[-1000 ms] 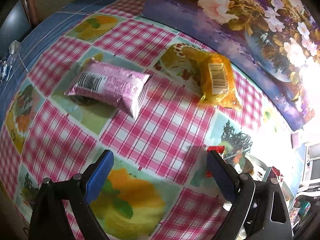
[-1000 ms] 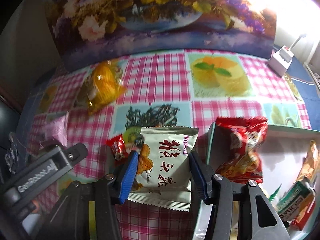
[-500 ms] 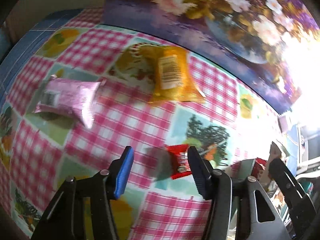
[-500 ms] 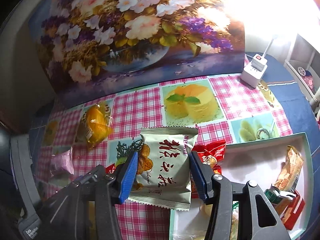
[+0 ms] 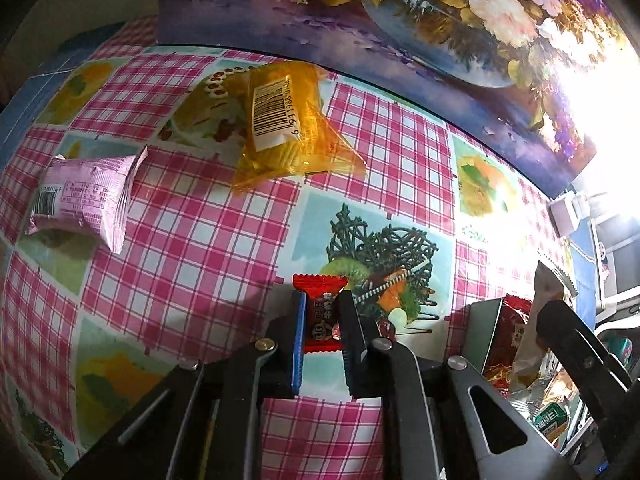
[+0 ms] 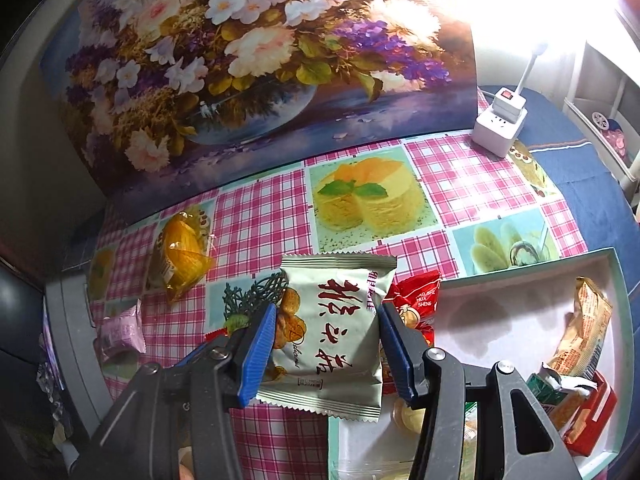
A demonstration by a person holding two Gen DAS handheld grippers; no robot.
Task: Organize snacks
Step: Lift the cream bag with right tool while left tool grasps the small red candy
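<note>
Left gripper [image 5: 322,322]: jaws have just been closing and now clench a small red candy [image 5: 320,312], a crinkly foil wrapper with sawtooth ends, flat on the tablecloth near the box's corner.
Right gripper [image 6: 326,346]: blue ribbed pads grasp a pale green snack packet [image 6: 332,332], matte, pillow-shaped, zigzag seams, red characters printed on it; it is carried over the box's near left corner.
Box [image 6: 520,320]: shallow, rectangular, white inside with a teal rim, at the table's right side; it holds a red peanut bag [image 6: 416,304] against its left wall, a tan wrapped bar [image 6: 584,332] and small cartons.
Tablecloth [image 5: 192,248]: glossy, pink-and-white check with printed fruit and cake panels.
Pink packet [image 5: 86,196]: shiny foil, puffed, barcode up, near the left edge.
Yellow packet [image 5: 288,128]: translucent crinkled film with a barcode label, near the far edge.
Flower painting [image 6: 256,60]: propped upright along the far edge.
White power adapter [image 6: 500,120]: a smooth cube, at the far right corner.
</note>
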